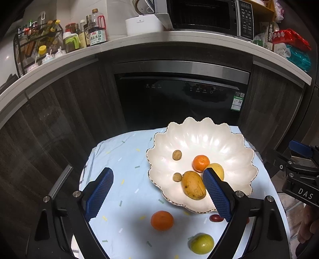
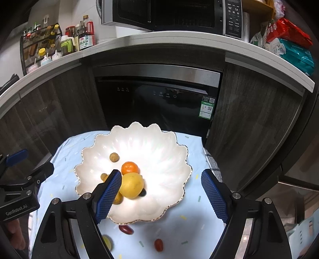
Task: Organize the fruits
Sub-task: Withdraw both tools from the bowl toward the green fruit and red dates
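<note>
A white scalloped bowl (image 1: 223,139) (image 2: 163,155) stands on the pale blue cloth. In it lie a mango (image 1: 193,185), a tangerine (image 1: 201,163) (image 2: 130,168), a yellow lemon (image 2: 132,185) (image 1: 218,169) and two small brown fruits (image 1: 176,155) (image 1: 177,177). On the cloth in front lie a tangerine (image 1: 162,220), a green fruit (image 1: 201,246) and red dates (image 1: 216,218) (image 2: 126,229) (image 2: 159,244). My left gripper (image 1: 158,192) is open and empty above the cloth, left of the bowl's front. My right gripper (image 2: 161,194) is open and empty over the bowl.
Dark cabinets and a black dishwasher (image 1: 179,99) stand behind the table. A counter above holds bottles (image 1: 95,31), a microwave (image 1: 207,16) and snack bags (image 1: 291,45). The cloth's edges (image 1: 87,169) fall off close to the left and right.
</note>
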Tool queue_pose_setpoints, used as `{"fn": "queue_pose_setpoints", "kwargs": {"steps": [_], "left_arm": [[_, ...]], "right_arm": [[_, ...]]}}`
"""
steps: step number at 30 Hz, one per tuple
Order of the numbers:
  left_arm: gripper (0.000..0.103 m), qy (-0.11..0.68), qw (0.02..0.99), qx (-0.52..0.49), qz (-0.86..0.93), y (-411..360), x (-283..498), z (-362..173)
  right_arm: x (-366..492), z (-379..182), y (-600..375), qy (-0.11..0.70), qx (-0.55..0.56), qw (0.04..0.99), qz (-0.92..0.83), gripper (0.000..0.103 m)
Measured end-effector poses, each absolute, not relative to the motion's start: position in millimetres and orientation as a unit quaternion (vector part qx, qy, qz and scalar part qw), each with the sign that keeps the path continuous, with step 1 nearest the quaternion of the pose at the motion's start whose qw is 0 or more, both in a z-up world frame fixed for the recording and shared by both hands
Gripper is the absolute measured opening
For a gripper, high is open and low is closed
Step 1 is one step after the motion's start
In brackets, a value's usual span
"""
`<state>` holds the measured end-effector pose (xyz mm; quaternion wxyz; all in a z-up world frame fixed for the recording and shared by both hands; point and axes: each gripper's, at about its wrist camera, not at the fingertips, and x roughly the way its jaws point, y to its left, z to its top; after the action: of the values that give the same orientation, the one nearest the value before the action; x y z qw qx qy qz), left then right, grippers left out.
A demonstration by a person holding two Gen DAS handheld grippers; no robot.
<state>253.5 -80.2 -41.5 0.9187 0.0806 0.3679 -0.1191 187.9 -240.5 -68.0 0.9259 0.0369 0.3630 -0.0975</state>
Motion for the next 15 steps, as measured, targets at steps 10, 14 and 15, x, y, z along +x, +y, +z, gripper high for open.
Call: {"fn": "queue_pose_setpoints", "kwargs": {"steps": [10,14,15], "left_arm": [[0.092,0.364,0.920,0.078,-0.120,-77.7,235.3,-37.4],[0.092,0.363,0.921,0.077,-0.121,-77.0,228.2,-37.2],[0.092,0.363,0.921,0.077,-0.121,-76.9,226.1,-37.2]], "right_arm": [[169.3,-65.0,-236.5,0.351,0.037,0.931,-0.095,0.083],[162.4,-65.7,-235.1,0.349,0.037,0.932,-0.092,0.083],[161.0,-65.9,-235.0,0.349,0.037,0.932,-0.092,0.083]]}}
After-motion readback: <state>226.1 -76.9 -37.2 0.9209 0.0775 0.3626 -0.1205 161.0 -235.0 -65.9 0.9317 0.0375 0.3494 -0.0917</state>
